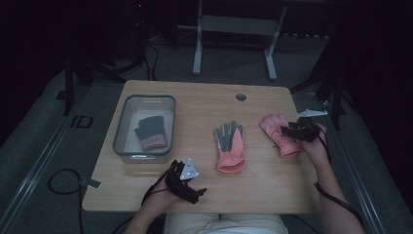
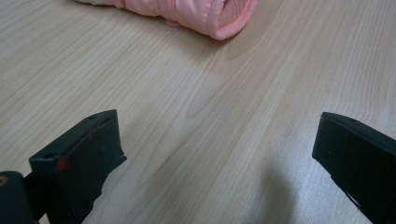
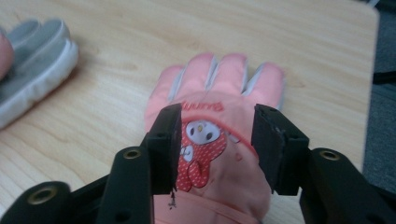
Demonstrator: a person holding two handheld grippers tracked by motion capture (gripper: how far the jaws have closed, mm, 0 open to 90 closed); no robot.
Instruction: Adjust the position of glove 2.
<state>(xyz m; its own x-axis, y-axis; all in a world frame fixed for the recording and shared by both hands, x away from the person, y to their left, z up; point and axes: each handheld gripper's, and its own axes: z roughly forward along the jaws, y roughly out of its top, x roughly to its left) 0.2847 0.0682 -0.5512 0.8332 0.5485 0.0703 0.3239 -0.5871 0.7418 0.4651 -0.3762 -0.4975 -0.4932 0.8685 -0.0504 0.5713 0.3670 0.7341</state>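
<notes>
Your right gripper (image 3: pixel 215 140) has its jaws apart astride the pink glove (image 3: pixel 212 154) lying near the desk's (image 1: pixel 204 102) right edge, not pinching it. Your left gripper (image 1: pixel 187 183) rests near the front edge, jaws released, with bare wood before it.

The left tongs (image 1: pixel 189 187) sit low at the near edge of the counter (image 1: pixel 204 102), held in the person's left hand (image 1: pixel 163 197), jaws spread wide with nothing between them. The right tongs (image 1: pixel 299 129) are held out at the far right by the right hand (image 1: pixel 315 146), forearm angled in from below, jaws parted about halfway, pointing downward.
</notes>
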